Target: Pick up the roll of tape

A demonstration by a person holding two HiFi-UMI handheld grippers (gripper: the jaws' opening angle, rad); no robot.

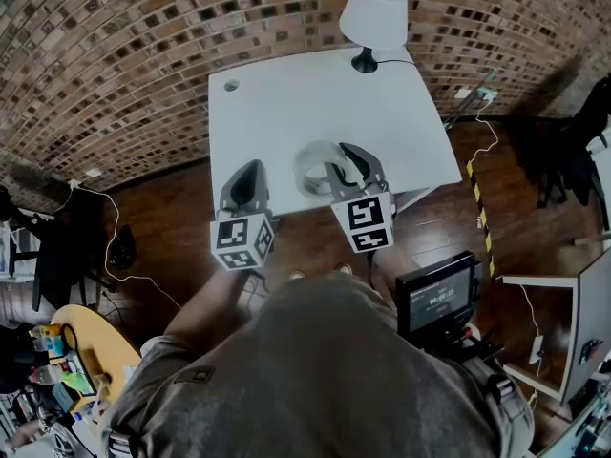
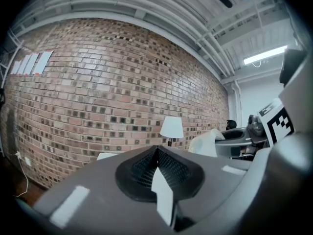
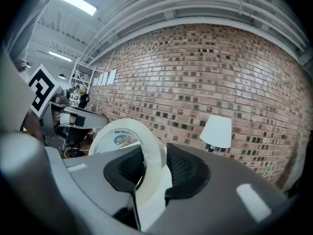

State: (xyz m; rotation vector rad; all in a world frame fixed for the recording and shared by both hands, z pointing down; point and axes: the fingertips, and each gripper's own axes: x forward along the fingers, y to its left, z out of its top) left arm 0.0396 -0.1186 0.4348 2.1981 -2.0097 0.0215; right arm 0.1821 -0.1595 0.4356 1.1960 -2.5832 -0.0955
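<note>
The roll of tape (image 3: 146, 146) is white with a printed label inside its core. It stands on edge between the fingers of my right gripper (image 3: 151, 155), whose pads press on the ring's wall from inside and outside. In the head view the roll of tape (image 1: 313, 160) sits in the right gripper (image 1: 336, 172) over the near part of the white table (image 1: 315, 93). My left gripper (image 1: 248, 175) hovers beside it at the table's near left edge. Its jaws (image 2: 156, 151) meet at the tips with nothing between them. From the left gripper view the roll of tape (image 2: 206, 143) shows to the right.
A white-shaded lamp (image 1: 374, 17) stands at the table's far right corner, its cord running off the edge. A cable hole (image 1: 231, 85) is at the far left corner. Around the table are wood floor, cables (image 1: 482, 132), a small screen (image 1: 434, 294) and a yellow round table (image 1: 86, 342).
</note>
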